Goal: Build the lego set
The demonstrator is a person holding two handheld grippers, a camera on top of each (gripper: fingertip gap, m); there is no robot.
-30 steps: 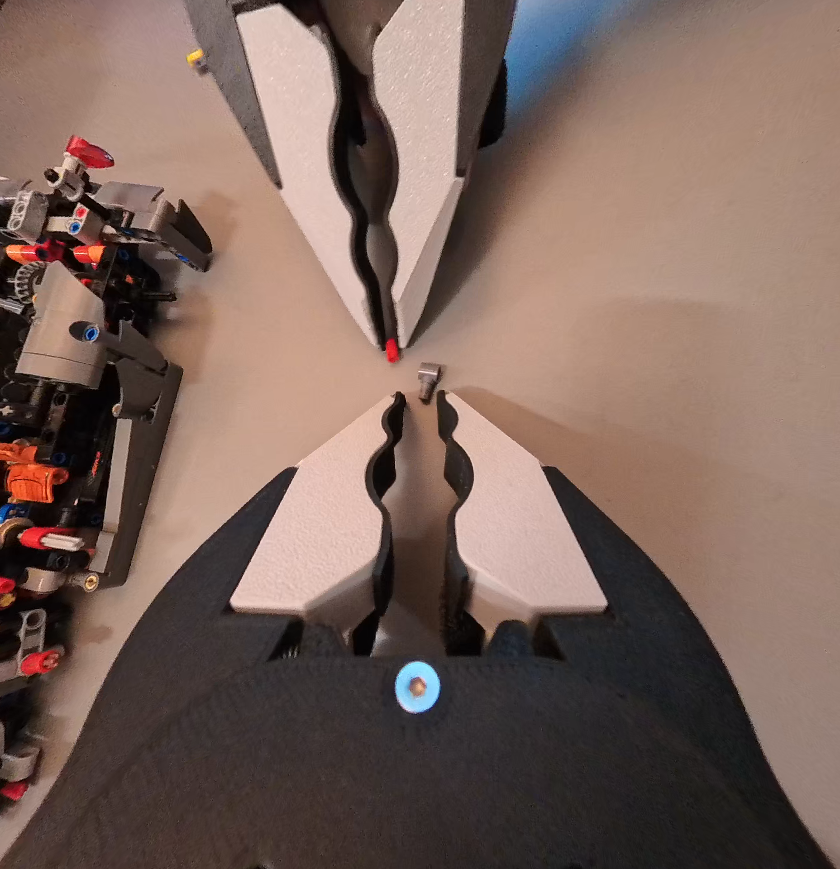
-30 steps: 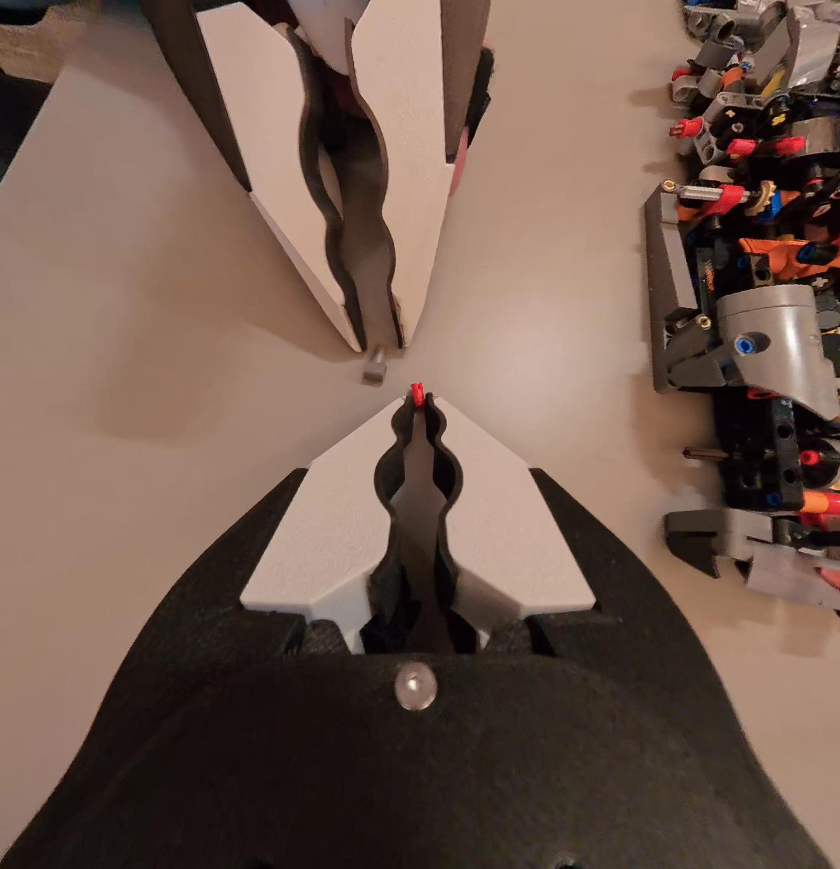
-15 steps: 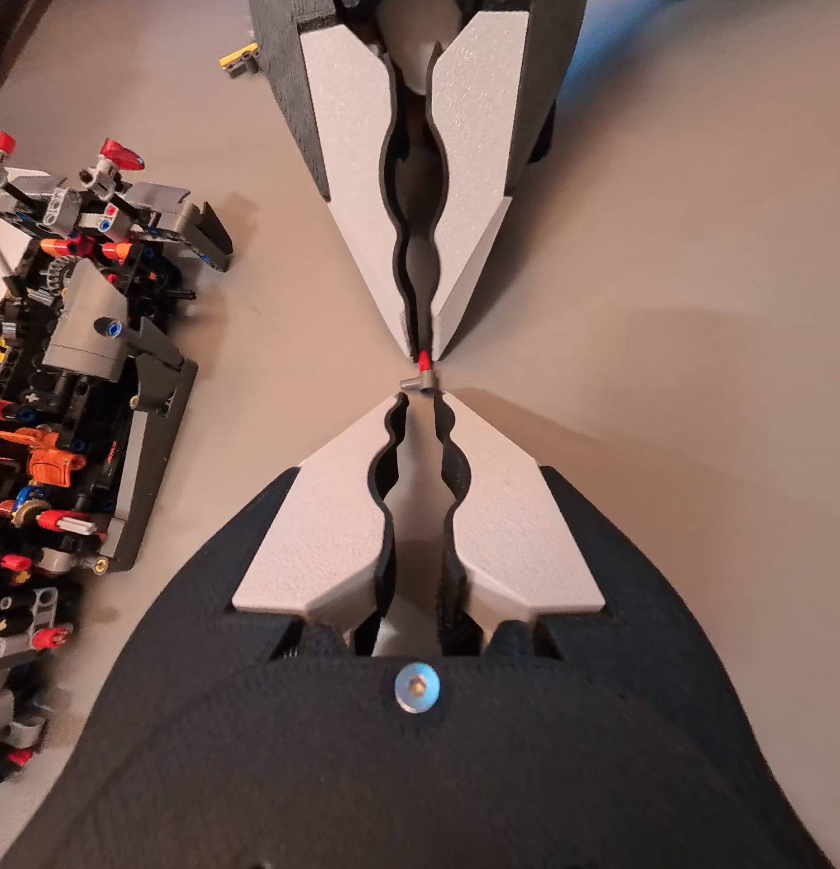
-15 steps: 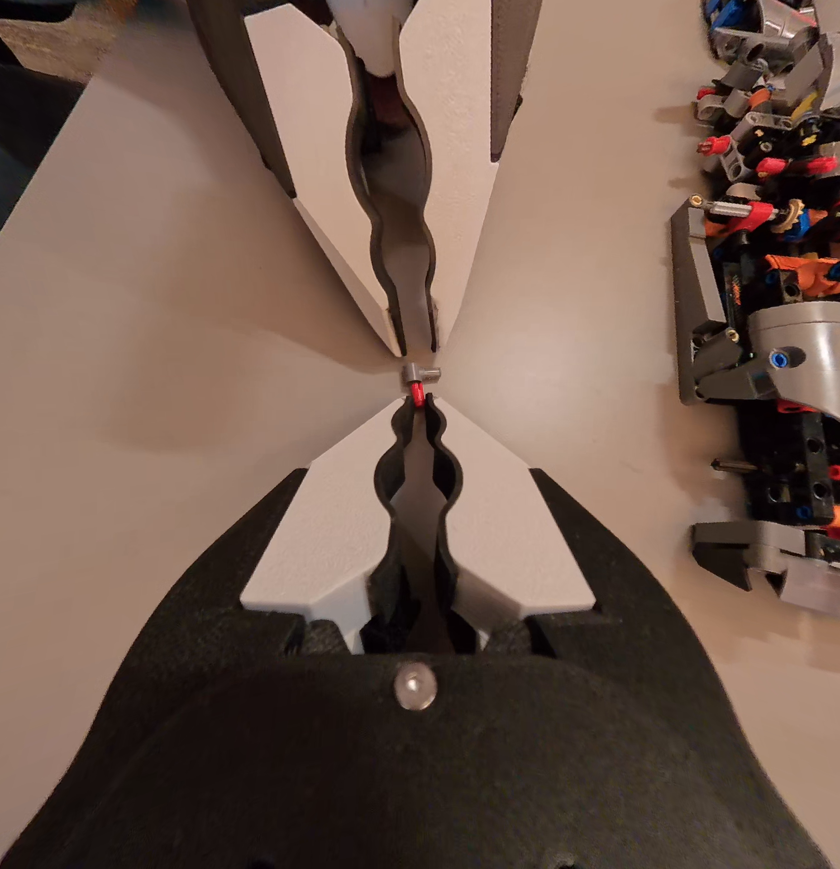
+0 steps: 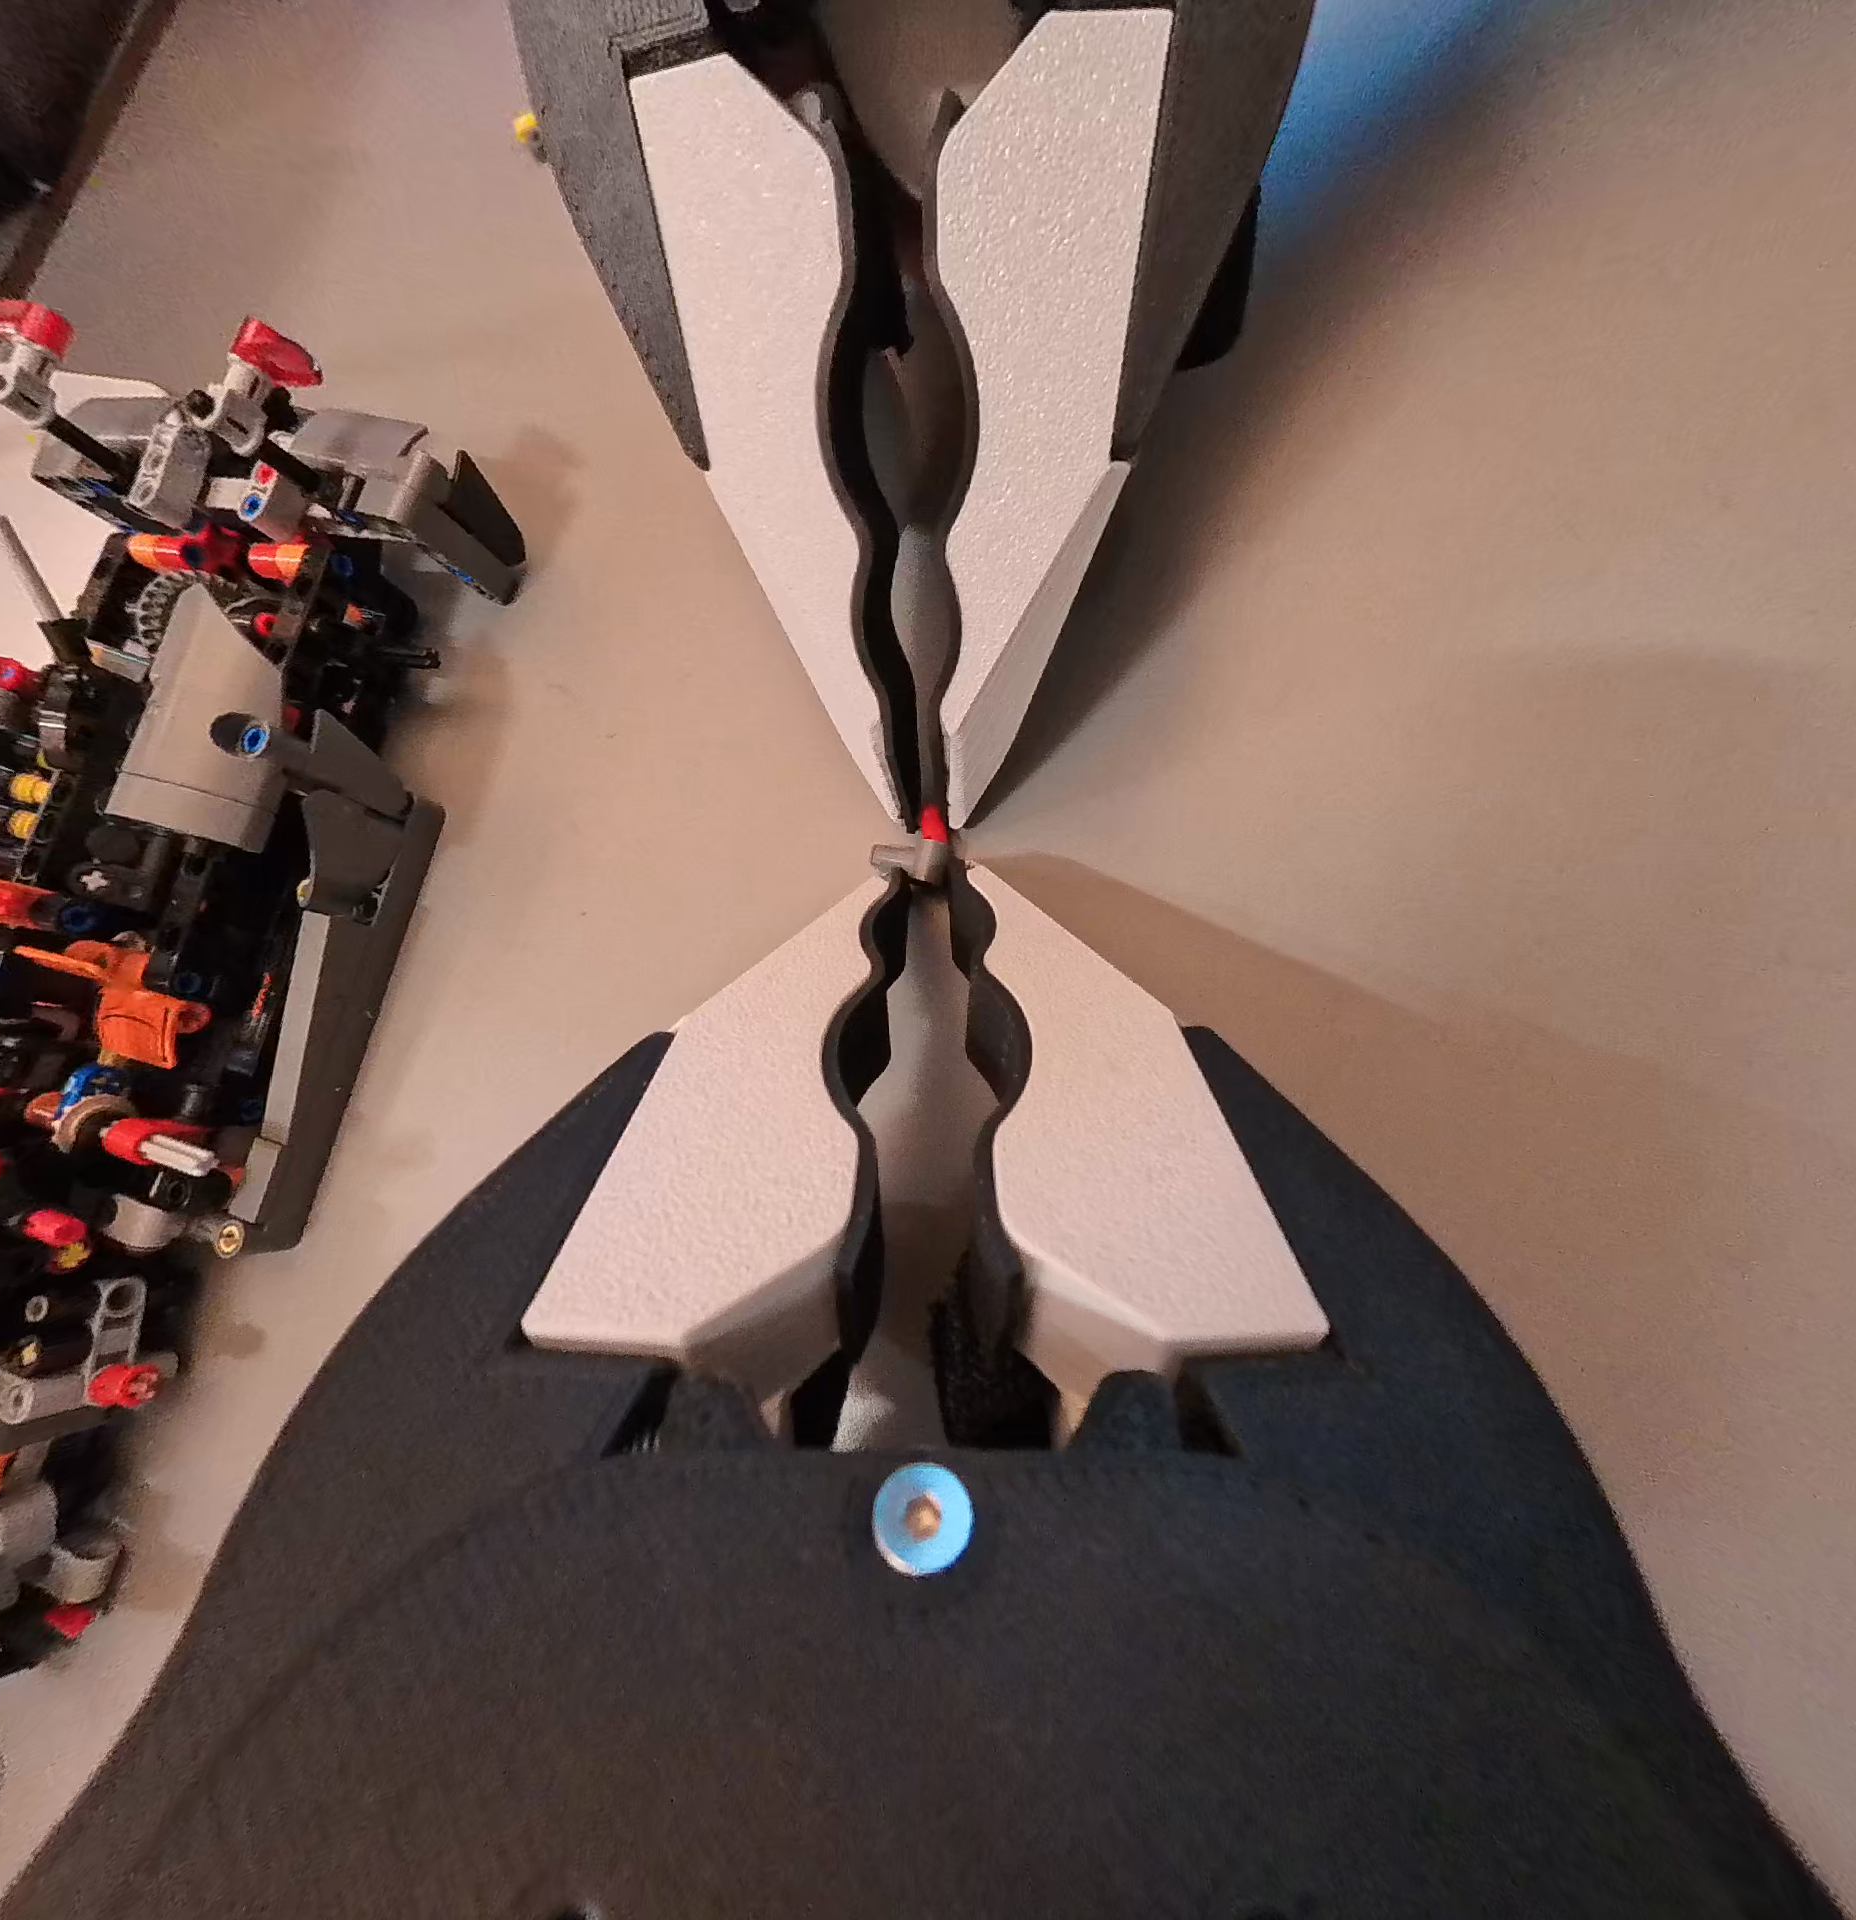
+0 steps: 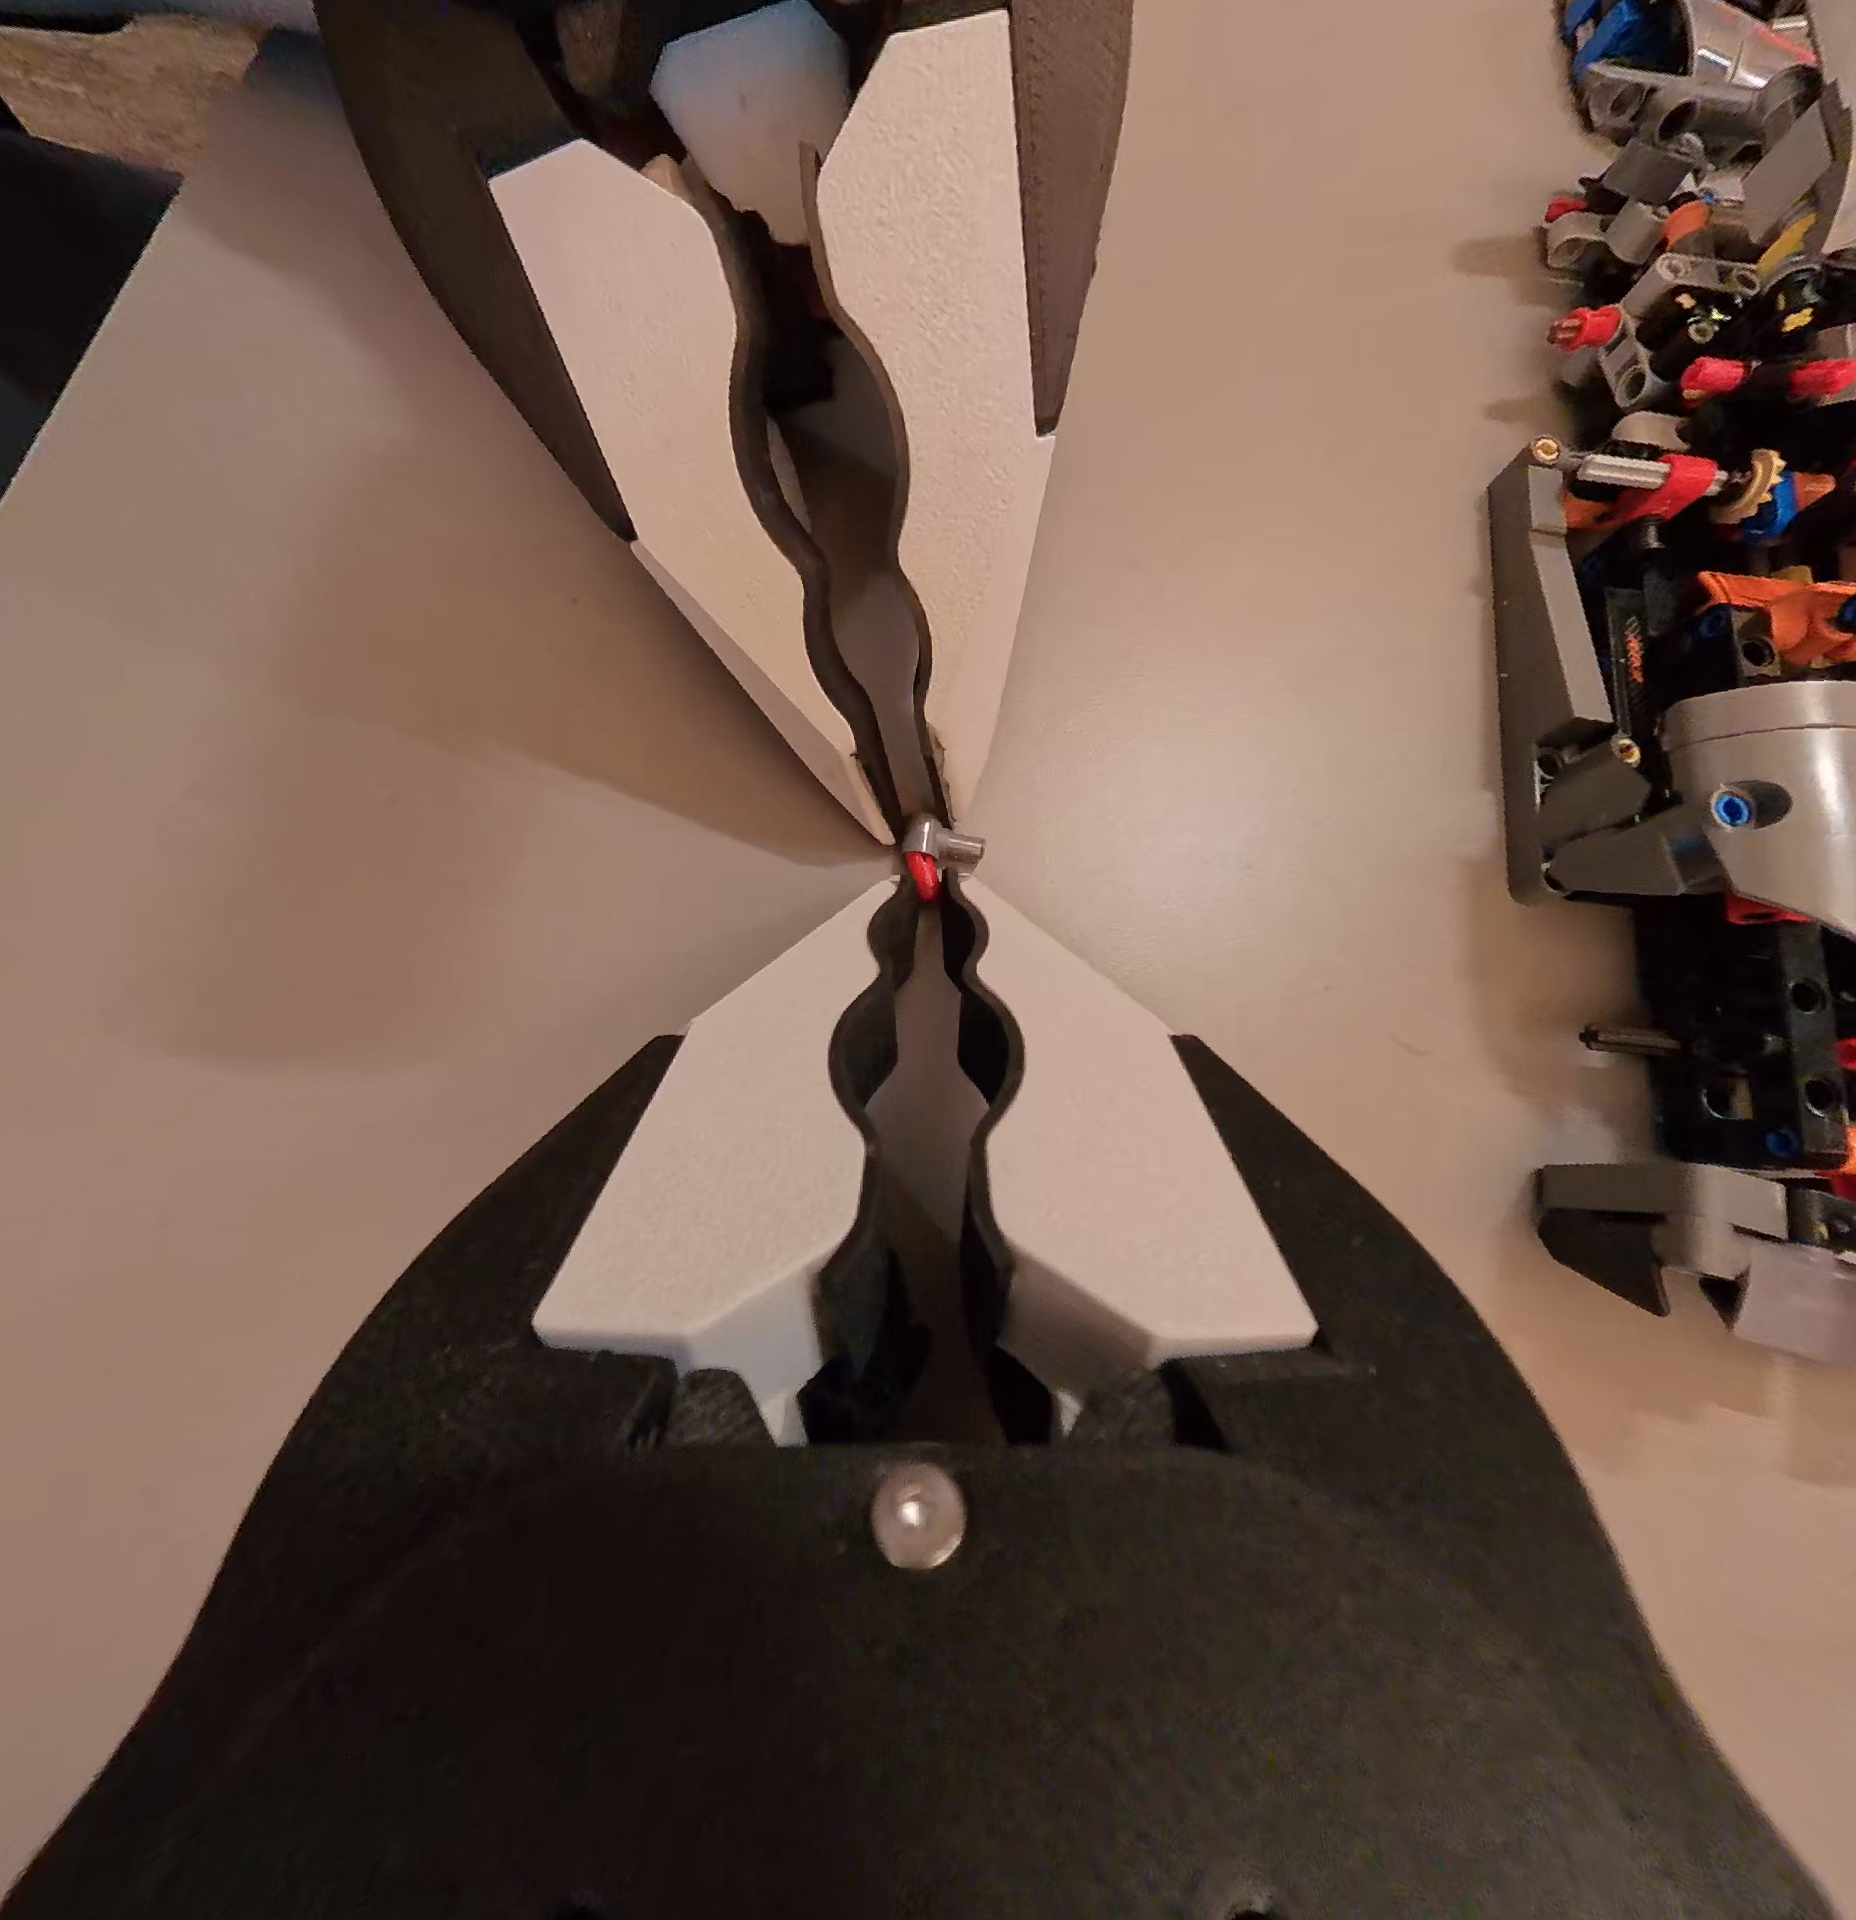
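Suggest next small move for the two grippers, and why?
Probably press the right gripper forward a touch, left gripper bracing. The small red plastic pin already enters the small grey plastic connector, yet red shows between both sets of fingertips, so it looks only partly seated.

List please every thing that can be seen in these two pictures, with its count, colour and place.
pin: one, red, between the two tongs' tips, held by the right tongs, pushed into the connector.
connector: one, grey, at the left tongs' tips, above the table.
model: one, black, grey, orange and red, on the table, on the left in the left wrist view.
yellow piece: one, on the table, far side.
table: one, beige.
left tongs: one, white fingers, black body, shut on the connector.
right tongs: one, same colours, shut on the pin.
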